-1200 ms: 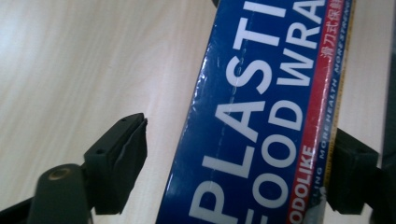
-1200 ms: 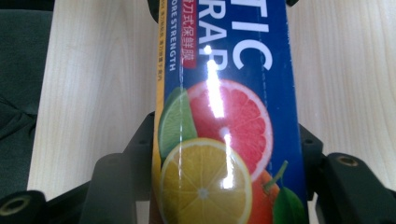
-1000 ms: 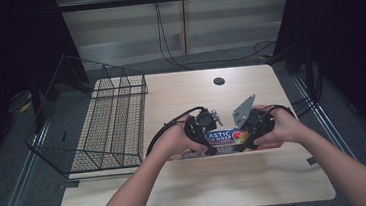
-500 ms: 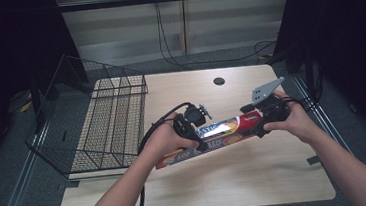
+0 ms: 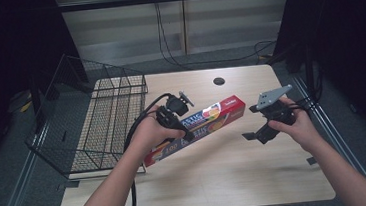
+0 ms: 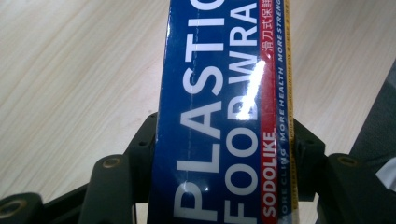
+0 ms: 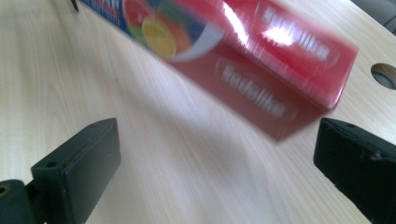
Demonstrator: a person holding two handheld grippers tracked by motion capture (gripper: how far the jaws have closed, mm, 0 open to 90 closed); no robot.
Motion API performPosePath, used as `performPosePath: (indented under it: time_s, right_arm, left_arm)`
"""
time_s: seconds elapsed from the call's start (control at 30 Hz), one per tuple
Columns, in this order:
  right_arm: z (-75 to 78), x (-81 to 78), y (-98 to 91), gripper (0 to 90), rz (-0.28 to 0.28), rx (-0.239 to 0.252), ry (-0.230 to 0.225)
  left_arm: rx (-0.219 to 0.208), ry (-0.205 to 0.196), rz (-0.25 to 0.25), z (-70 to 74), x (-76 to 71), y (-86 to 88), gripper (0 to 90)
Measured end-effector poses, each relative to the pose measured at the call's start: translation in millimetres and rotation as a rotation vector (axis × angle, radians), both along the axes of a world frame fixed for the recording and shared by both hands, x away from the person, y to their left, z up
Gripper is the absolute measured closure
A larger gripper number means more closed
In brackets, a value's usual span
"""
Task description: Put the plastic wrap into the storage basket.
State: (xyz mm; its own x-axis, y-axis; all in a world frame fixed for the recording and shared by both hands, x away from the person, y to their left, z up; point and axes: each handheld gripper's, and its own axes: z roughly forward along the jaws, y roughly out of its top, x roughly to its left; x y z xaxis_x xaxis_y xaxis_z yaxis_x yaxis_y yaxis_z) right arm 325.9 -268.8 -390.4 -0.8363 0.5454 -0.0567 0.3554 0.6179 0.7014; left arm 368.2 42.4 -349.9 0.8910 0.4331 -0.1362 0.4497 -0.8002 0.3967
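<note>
A long plastic food wrap box (image 5: pixel 195 127), blue and red with fruit pictures, hangs just above the wooden table (image 5: pixel 218 180), slanting from lower left to upper right. My left gripper (image 5: pixel 180 126) is shut on its middle; in the left gripper view the blue face of the box (image 6: pixel 219 116) sits clamped between the black jaws. My right gripper (image 5: pixel 254 136) stands open a little off the box's red end, nothing between its jaws. In the right gripper view the red end of the box (image 7: pixel 261 60) floats ahead of the wide-open gripper (image 7: pixel 219 158).
A black wire basket (image 5: pixel 97 120) lies at the table's left side, partly overhanging the edge. A round cable hole (image 5: pixel 219 81) sits near the far edge. Cables trail from both grippers.
The right gripper has let go of the box's red end and pulled back to the right, open. The left gripper still holds the box, which has swung to a slant.
</note>
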Motion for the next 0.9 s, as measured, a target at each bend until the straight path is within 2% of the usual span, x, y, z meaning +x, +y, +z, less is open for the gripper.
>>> performPosePath:
  time_s: [0.1,0.13,0.2,0.27,0.4,0.47,0.57,0.6,0.63,0.67,0.73,0.77,0.9]
  right_arm:
    - [-5.4,-3.8,-0.9,0.6,-0.016,0.000,0.004]
    - [-6.7,-5.8,-0.8,0.6,-0.034,-0.016,-0.012]
    - [-8.2,-6.6,-1.0,0.6,-0.026,-0.017,-0.013]
    - [-11.0,-12.5,-0.4,0.5,-0.057,-0.032,-0.030]
    - [-14.8,-17.5,0.1,0.6,-0.064,-0.031,-0.026]
    - [-18.0,-19.5,-0.6,0.6,-0.064,-0.016,-0.024]
    - [-22.2,-22.0,-4.0,0.6,-0.075,0.011,-0.024]
    - [-25.8,-22.9,-6.6,0.6,-0.077,0.035,-0.004]
    - [-25.8,-22.9,-6.6,0.6,-0.077,0.035,-0.004]
    - [-29.4,-24.8,-8.0,0.6,-0.085,0.034,-0.004]
    - [-30.7,-25.1,-8.4,0.6,-0.085,0.038,-0.002]
    - [-33.0,-26.6,-9.3,0.6,-0.092,0.045,0.004]
    - [-34.6,-28.3,-10.5,0.6,-0.100,0.049,-0.002]
  left_arm:
    - [-0.004,0.003,0.041,3.8,3.4,7.6,43.0]
    - [-0.004,0.003,0.041,3.8,3.4,7.6,42.9]
    - [-0.007,0.010,0.061,6.7,6.0,11.9,43.0]
    - [-0.002,0.014,0.096,10.2,8.6,17.1,42.9]
    - [-0.003,0.012,0.120,13.0,11.7,22.6,43.0]
    - [0.012,0.016,0.135,16.7,13.7,25.7,42.9]
    - [0.008,0.012,0.168,18.6,16.0,29.4,42.9]
    - [0.014,0.015,0.170,19.5,16.8,30.2,42.9]
    - [0.005,0.008,0.183,19.1,17.1,30.7,42.9]
    - [0.017,0.016,0.187,21.4,19.2,32.1,42.9]
    - [0.015,0.011,0.200,21.5,19.3,32.6,43.0]
    - [0.013,0.009,0.224,22.8,20.0,33.3,42.9]
    - [0.013,0.012,0.246,26.1,22.2,36.2,43.0]
